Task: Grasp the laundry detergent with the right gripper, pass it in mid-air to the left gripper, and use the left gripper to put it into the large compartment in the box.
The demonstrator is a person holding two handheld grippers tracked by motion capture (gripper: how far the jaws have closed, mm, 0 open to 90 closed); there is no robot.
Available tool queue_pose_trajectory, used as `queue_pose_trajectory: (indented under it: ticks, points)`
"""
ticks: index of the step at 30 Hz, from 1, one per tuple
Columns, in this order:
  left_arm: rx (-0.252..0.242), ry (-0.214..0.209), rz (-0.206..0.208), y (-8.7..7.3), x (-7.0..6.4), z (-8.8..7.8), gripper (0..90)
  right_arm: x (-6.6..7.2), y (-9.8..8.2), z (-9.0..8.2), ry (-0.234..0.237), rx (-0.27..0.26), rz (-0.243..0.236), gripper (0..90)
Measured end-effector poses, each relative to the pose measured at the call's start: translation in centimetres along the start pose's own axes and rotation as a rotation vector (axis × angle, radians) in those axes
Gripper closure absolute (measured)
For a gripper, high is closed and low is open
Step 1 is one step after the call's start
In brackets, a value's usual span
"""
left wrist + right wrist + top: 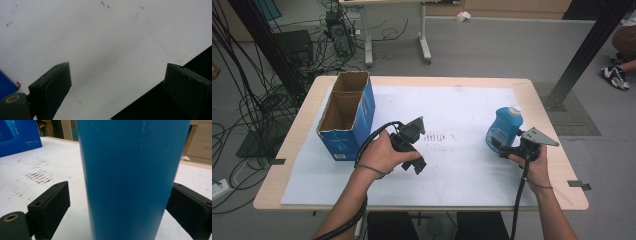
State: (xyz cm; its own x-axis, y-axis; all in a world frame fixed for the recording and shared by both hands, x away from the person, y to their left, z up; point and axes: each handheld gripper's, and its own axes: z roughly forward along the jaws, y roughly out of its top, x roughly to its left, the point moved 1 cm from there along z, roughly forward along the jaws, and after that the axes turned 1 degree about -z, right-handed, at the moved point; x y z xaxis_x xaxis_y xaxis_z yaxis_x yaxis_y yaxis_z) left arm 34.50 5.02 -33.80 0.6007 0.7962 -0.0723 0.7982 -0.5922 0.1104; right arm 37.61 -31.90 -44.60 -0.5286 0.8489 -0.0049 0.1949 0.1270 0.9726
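A blue bottle (pixel 504 127) with a white cap stands upright on the white sheet (pixel 462 100) at the right. My right gripper (pixel 506 149) is open with its jaws on either side of the bottle's (pixel 130 182) lower body. In the right gripper view, a gap shows at the left jaw and the right jaw sits close to the bottle's side. My left gripper (pixel 414 162) is open and tilted down over bare white sheet (pixel 112 37) near the table's middle front, with nothing between its fingers (pixel 52 85).
An open-topped blue cardboard box (pixel 347 115) stands at the left of the sheet, and its side shows in the right gripper view (pixel 17 135). Reddish smudges (pixel 439 136) mark the sheet's middle. Cables (pixel 242 100) and a black frame post (pixel 584 50) flank the wooden table (pixel 412 79).
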Motion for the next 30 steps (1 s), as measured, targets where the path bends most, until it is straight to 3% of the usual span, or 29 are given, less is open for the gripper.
queue_pose_trajectory:
  ticks: [13,30]
  points:
    - [0.005,-0.002,-0.005,-0.17,0.21,0.16,8.1,-0.07,0.19,0.88,-0.013,-0.005,0.007,8.0]
    - [-0.002,-0.003,-0.002,-0.20,0.13,0.15,8.1,-0.10,0.41,0.73,-0.015,-0.014,0.005,8.0]
